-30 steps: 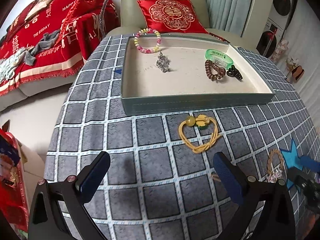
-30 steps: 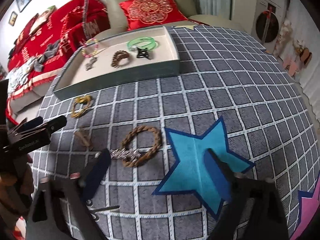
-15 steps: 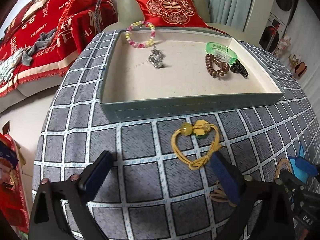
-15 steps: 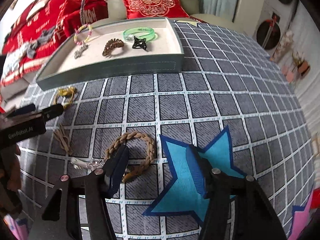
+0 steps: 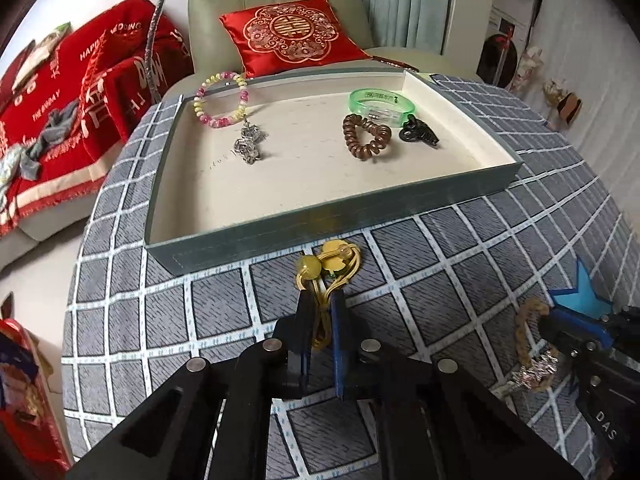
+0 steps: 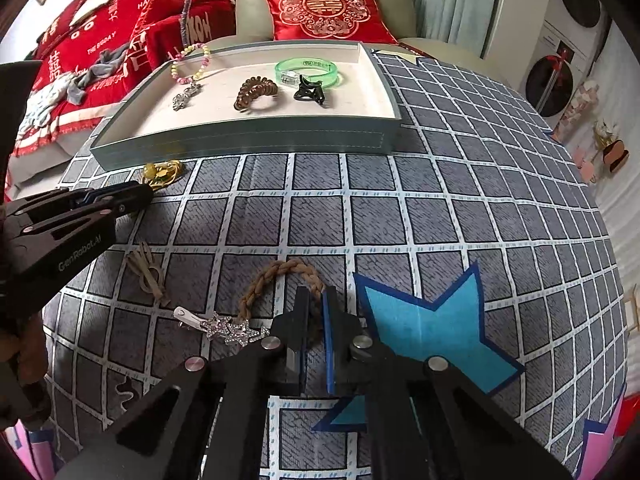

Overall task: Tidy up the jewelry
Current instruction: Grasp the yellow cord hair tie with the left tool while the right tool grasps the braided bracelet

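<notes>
My left gripper [image 5: 321,300] is shut on the yellow cord hair tie with yellow beads [image 5: 328,266], just in front of the grey-green tray [image 5: 360,210]. My right gripper [image 6: 314,300] is shut on the brown braided bracelet [image 6: 276,276], which lies on the checked cloth. A silver star hair clip [image 6: 224,326] lies against the bracelet's left side. The tray holds a pink-yellow bead bracelet [image 5: 220,100], a silver pendant [image 5: 250,144], a brown coil tie [image 5: 366,136], a green bangle [image 5: 382,102] and a black claw clip [image 5: 418,132].
A tan cord piece [image 6: 148,274] lies on the cloth left of the braided bracelet. A blue star patch [image 6: 424,328] is on the cloth right of my right gripper. A sofa with a red cushion [image 5: 292,36] stands behind the tray.
Both grippers moved forward and closed: the left on the yellow hair tie, the right on the braided bracelet.
</notes>
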Available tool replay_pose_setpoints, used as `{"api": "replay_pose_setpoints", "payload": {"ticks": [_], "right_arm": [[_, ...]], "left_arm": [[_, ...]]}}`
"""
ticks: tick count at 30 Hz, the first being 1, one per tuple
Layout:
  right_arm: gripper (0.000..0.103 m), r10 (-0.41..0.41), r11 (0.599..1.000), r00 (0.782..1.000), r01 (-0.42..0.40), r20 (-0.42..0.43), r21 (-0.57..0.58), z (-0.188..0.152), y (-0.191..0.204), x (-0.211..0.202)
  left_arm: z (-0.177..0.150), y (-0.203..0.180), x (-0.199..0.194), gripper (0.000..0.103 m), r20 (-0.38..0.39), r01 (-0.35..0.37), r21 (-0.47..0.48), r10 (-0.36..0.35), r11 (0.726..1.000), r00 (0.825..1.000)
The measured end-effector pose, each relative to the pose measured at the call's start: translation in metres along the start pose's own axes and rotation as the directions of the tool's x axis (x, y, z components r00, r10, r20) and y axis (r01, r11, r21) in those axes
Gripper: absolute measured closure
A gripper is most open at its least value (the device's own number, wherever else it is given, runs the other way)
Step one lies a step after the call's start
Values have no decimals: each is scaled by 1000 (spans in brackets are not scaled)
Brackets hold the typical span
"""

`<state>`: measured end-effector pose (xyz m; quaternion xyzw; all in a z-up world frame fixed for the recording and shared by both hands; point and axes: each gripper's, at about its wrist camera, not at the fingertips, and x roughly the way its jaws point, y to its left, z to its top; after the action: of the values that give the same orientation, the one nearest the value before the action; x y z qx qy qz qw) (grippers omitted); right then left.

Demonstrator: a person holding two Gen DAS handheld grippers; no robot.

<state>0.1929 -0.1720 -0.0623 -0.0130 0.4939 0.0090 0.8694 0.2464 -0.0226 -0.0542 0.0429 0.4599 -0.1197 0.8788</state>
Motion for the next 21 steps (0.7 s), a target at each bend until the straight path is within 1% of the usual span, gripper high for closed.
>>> {"api": "replay_pose_setpoints", "payload": {"ticks": [1,2,7,13,21], "right_arm": [[96,7,1000,1000,-7,9,9,-1,-2,-2],[96,16,1000,1000,-17,20,20,-2,-4,-6],[96,39,998,998,-42,57,47,-2,-13,-22],[96,59,996,994,-65,92,67,0,-20,-41],[96,93,991,984,-107,151,85,5,-25,-69]], "left_arm": [[-1,2,-3,80,2,12,-11,-12,1000,1000],[-2,3,-5,83,5,20,-18,-20,1000,1000],[-5,12,-22,83,41,52,-35,-50,998,998],[-8,21,-41,83,74,72,-51,-68,996,995],[-12,25,-56,83,97,87,-57,-81,995,992]]}}
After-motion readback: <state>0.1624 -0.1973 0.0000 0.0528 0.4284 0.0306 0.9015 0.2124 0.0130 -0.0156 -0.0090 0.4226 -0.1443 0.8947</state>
